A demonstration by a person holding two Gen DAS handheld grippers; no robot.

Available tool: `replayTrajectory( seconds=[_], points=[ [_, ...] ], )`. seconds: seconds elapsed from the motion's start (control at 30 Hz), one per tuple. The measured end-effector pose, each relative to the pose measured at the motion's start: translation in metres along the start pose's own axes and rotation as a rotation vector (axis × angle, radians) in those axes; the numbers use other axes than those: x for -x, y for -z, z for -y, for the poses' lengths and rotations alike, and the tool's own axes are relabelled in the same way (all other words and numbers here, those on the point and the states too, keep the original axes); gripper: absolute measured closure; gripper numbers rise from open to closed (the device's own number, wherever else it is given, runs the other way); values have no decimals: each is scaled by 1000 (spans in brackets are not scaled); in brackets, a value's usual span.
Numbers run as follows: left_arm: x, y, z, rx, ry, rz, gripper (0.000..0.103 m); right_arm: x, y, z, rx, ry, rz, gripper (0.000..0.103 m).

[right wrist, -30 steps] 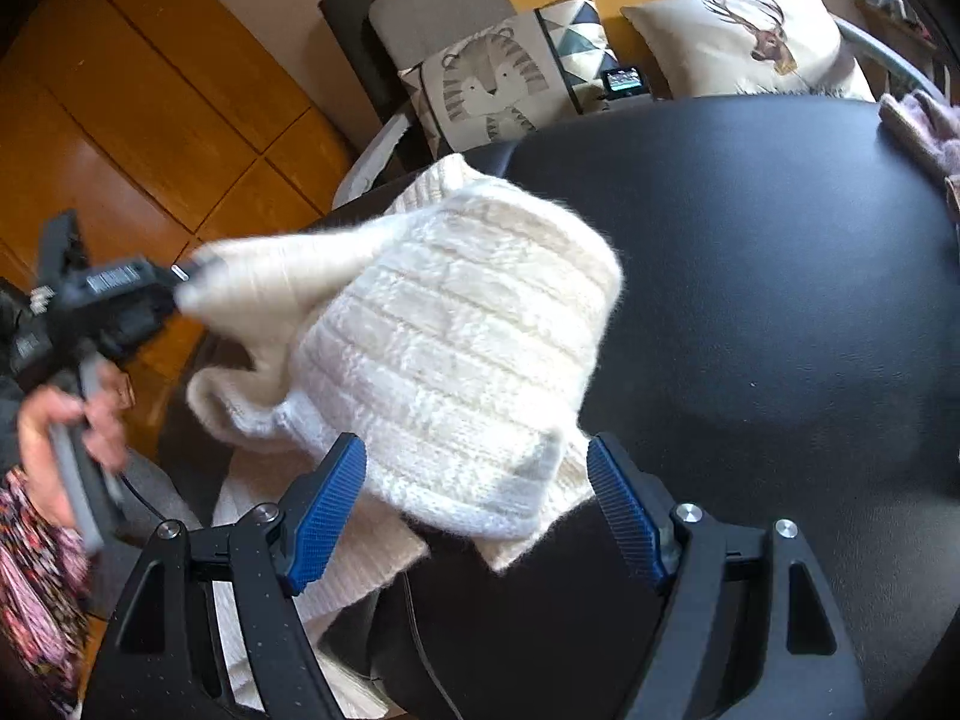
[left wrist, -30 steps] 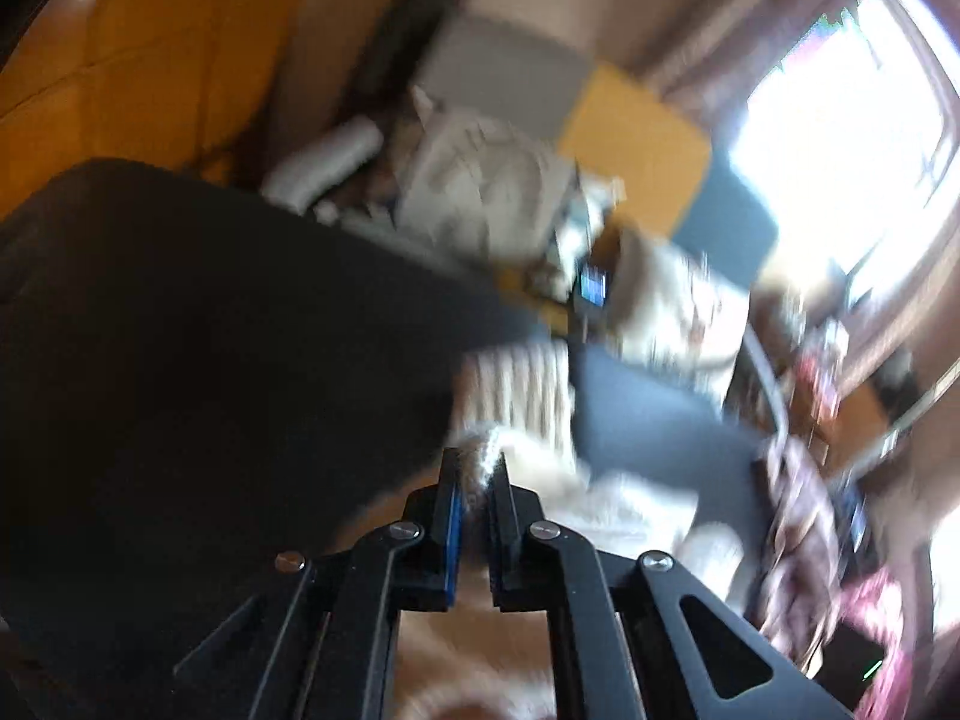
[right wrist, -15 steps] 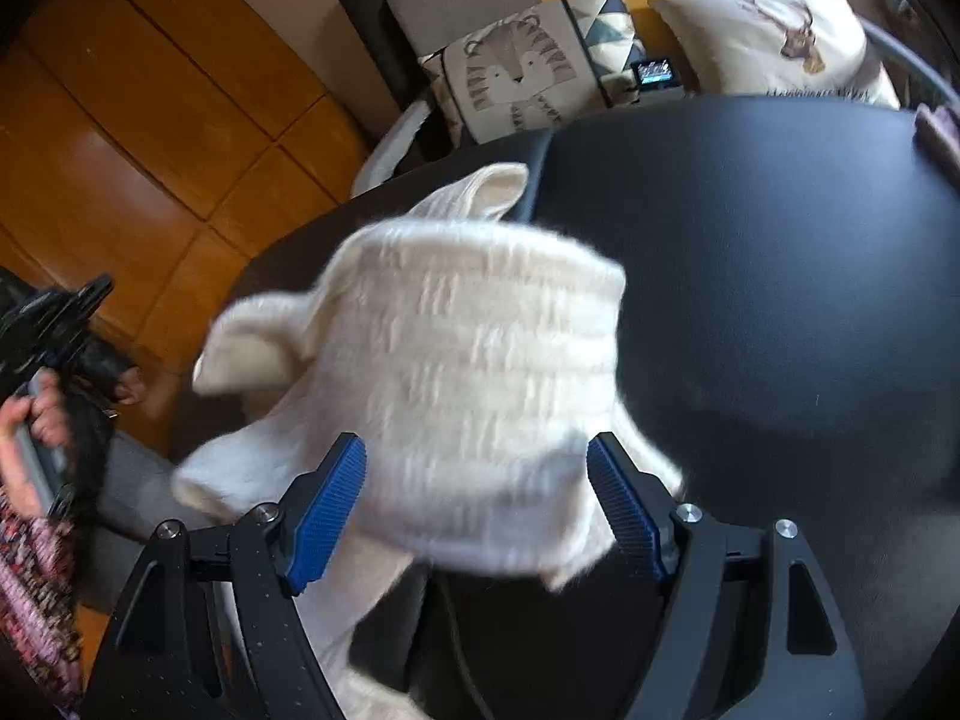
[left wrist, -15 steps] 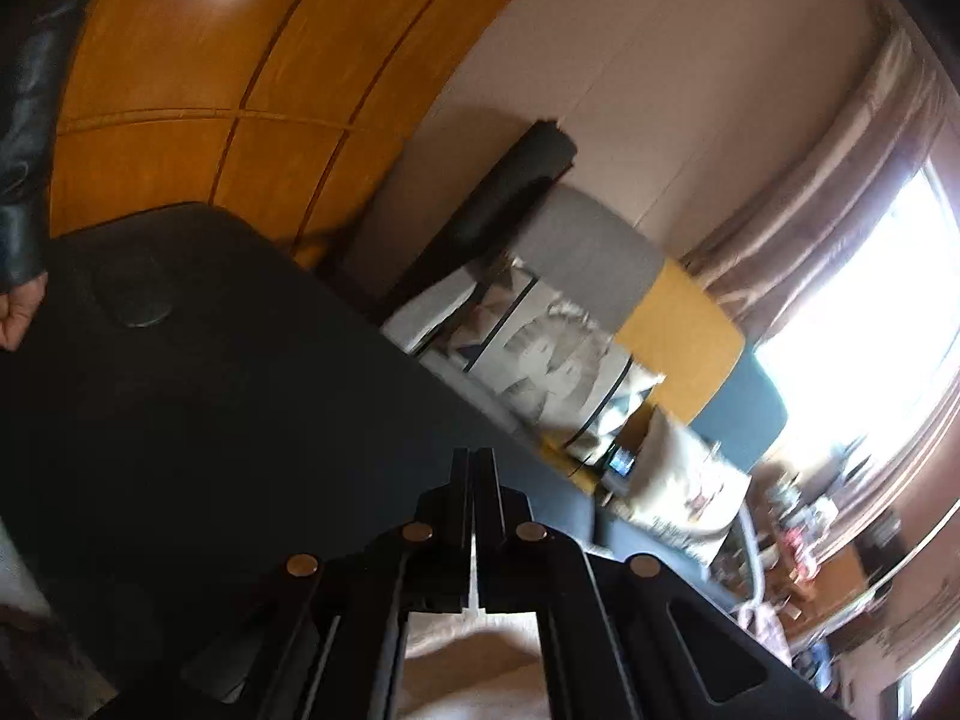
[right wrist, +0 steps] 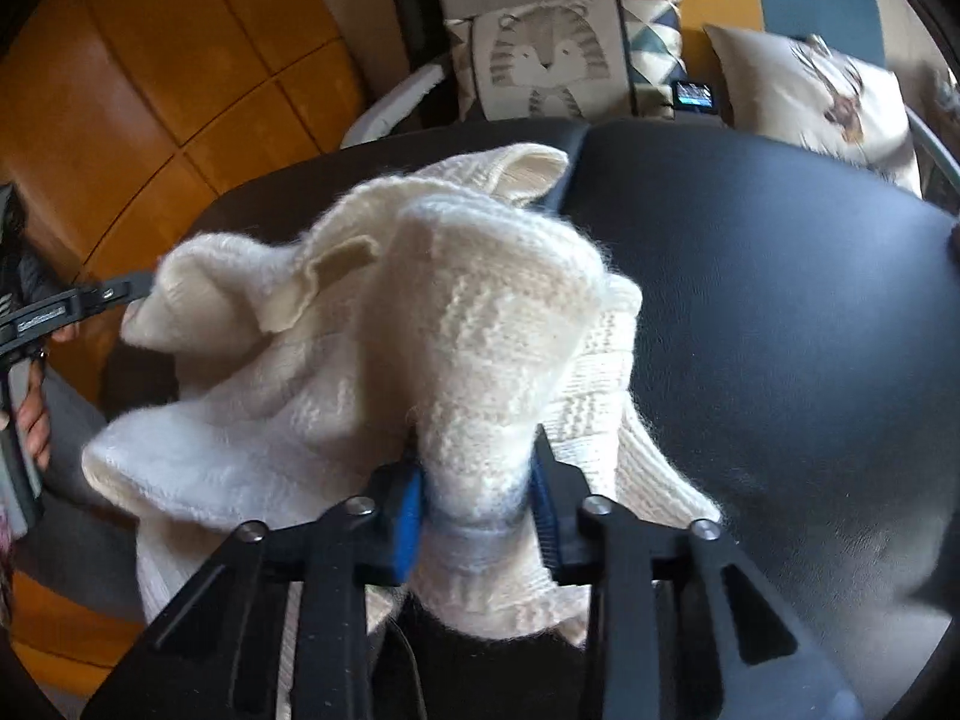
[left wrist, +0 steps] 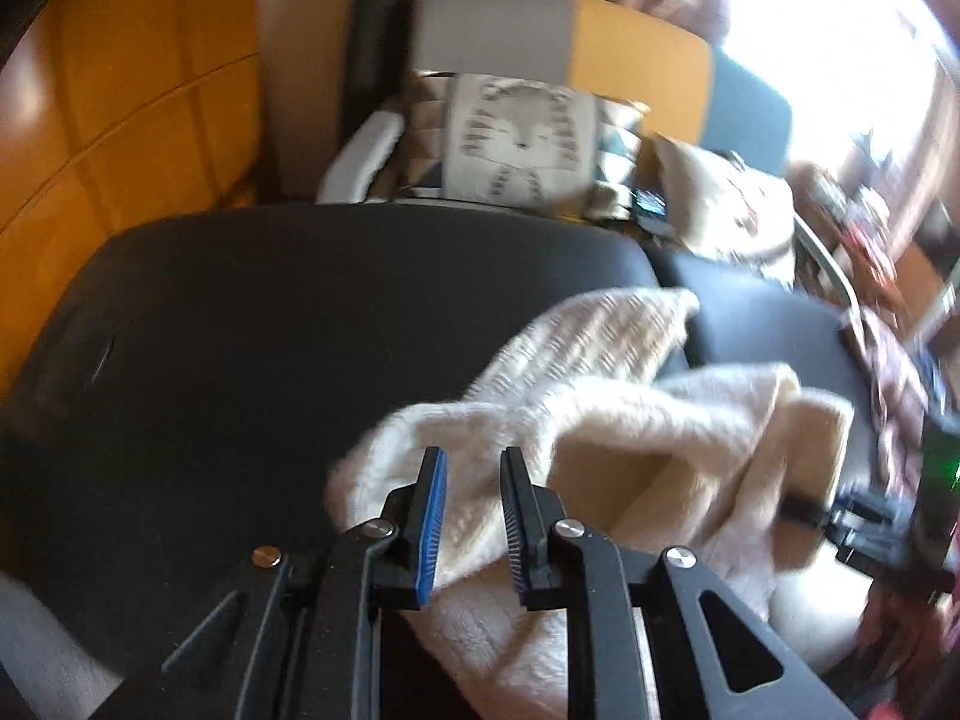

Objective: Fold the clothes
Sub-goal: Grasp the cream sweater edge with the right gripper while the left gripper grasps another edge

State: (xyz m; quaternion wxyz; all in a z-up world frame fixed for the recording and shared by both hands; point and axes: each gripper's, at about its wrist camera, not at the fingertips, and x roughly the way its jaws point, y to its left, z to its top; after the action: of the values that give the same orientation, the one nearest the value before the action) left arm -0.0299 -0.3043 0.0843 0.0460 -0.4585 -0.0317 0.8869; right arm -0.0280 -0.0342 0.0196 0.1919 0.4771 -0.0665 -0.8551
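- A cream knitted sweater [right wrist: 384,360] is lying bunched on the near left part of a black padded table [right wrist: 780,312]; the yarn is fuzzy, with ribbed bands and a woven check texture on the panel trailing to the far side.
- A small beige tab [right wrist: 345,257] is showing inside a fold of the knit; no writing on it is readable.
- The right gripper [right wrist: 477,495] is closing its blue-padded jaws on a thick gathered fold of the sweater, and the wool is bulging up between the pads.
- The left gripper [left wrist: 471,516] is opening, its jaws standing narrowly apart just over the sweater's near edge; whether the pads are touching the knit I cannot tell.
- In the right wrist view a hand [right wrist: 33,420] at the far left is gripping the handle of the left gripper, whose tip is reaching the sweater's left edge.
- The table top is smooth, leather-like and seamed into two cushions, its corners rounded.
- Beyond the far edge a cushion printed with a grey tiger face [right wrist: 552,60] is leaning beside a paler cushion with a brown deer print [right wrist: 840,102].
- A small device with a lit screen [right wrist: 693,96] is sitting between them.
- Glossy orange-brown wooden panels [right wrist: 180,72] are lining the left wall.
- Bright window light [left wrist: 840,60] is washing out the far right in the left wrist view.
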Motion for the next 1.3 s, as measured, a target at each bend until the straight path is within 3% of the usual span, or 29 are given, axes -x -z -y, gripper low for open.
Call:
replayTrajectory(
  seconds=[0.17,0.27,0.3,0.4,0.53,0.73,0.77,0.8,0.87,0.97,1.13,1.3],
  points=[
    [-15,-2,3,-38,48,-35,85,0,7,12,-78,-52,21,75],
    [7,-3,-5,15,155,61,82,11,9,19,-107,-46,47,76],
    [15,-3,-7,27,189,86,77,16,8,23,-122,-44,59,77],
    [16,-5,-2,-24,226,70,71,27,5,35,-172,-43,97,77],
    [-8,3,24,-207,170,-50,71,30,2,37,-177,-38,101,77],
    [-33,14,37,-298,66,-74,71,28,-1,35,-171,-40,99,77],
    [-40,14,37,-287,49,-81,73,28,-2,38,-191,-50,101,77],
    [-46,14,37,-276,32,-85,88,28,-2,42,-211,-60,103,77],
    [-51,16,35,-248,-4,-73,95,37,-3,50,-247,-48,135,77],
    [-45,15,35,-192,-41,-6,97,53,-5,65,-303,-21,196,79],
    [18,4,51,-112,11,237,98,114,-11,98,-372,43,362,80],
    [76,-2,74,-130,76,362,98,175,-13,116,-383,80,489,80]
  ],
)
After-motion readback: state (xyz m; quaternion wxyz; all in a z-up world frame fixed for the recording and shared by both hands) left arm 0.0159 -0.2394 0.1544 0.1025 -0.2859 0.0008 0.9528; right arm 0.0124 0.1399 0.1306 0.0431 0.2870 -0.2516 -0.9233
